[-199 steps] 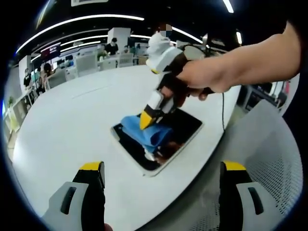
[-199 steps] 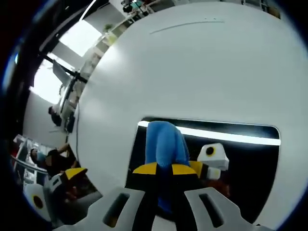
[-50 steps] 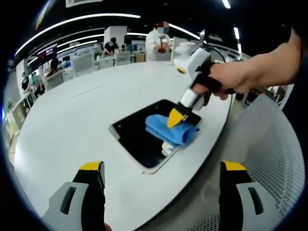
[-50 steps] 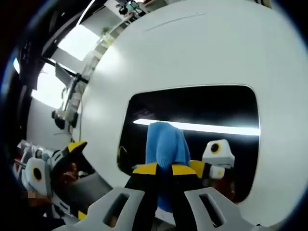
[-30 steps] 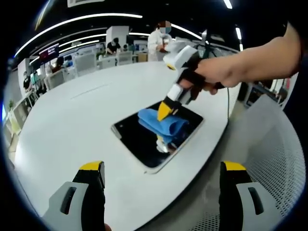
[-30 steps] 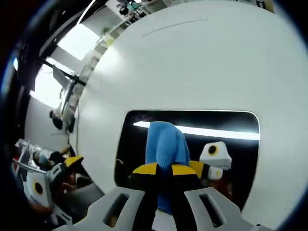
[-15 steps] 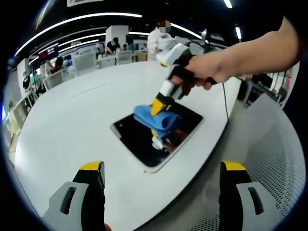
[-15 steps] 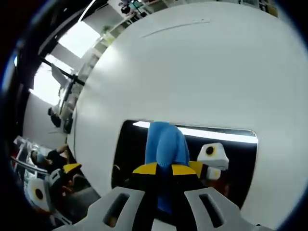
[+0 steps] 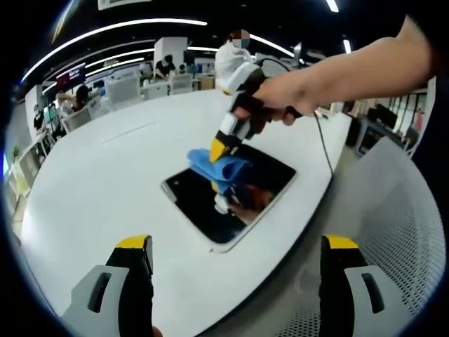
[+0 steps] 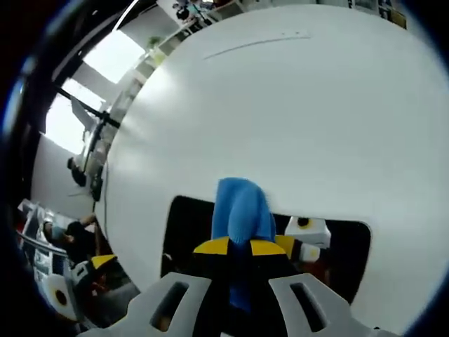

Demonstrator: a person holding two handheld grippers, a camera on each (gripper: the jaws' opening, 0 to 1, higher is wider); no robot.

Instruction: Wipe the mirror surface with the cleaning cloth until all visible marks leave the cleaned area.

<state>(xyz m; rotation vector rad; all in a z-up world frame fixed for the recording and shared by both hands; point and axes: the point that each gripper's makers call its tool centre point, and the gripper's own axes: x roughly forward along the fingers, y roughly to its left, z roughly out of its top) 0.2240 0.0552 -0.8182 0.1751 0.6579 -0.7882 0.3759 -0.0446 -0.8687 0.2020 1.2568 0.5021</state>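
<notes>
A dark rectangular mirror [image 9: 200, 210] with a pale frame lies flat on the round white table [image 9: 98, 175]. A blue cleaning cloth [image 9: 219, 168] is pressed on the mirror's far edge, with my right gripper [image 9: 217, 151] shut on it and a hand holding that gripper from the upper right. In the right gripper view the blue cloth [image 10: 240, 210] sticks out beyond my right gripper [image 10: 238, 247], at the far edge of the mirror [image 10: 186, 228], which reflects the gripper. My left gripper [image 9: 237, 242] stands open near the table's near edge, apart from the mirror.
The table's near right edge [image 9: 309, 210] drops off beside a white perforated surface [image 9: 393, 232]. A cable [image 9: 325, 151] trails off the table's right side. People and desks [image 9: 119, 88] stand far behind in the office.
My right gripper has slid the cloth across the mirror from its right end toward its far left edge. The left gripper has not moved.
</notes>
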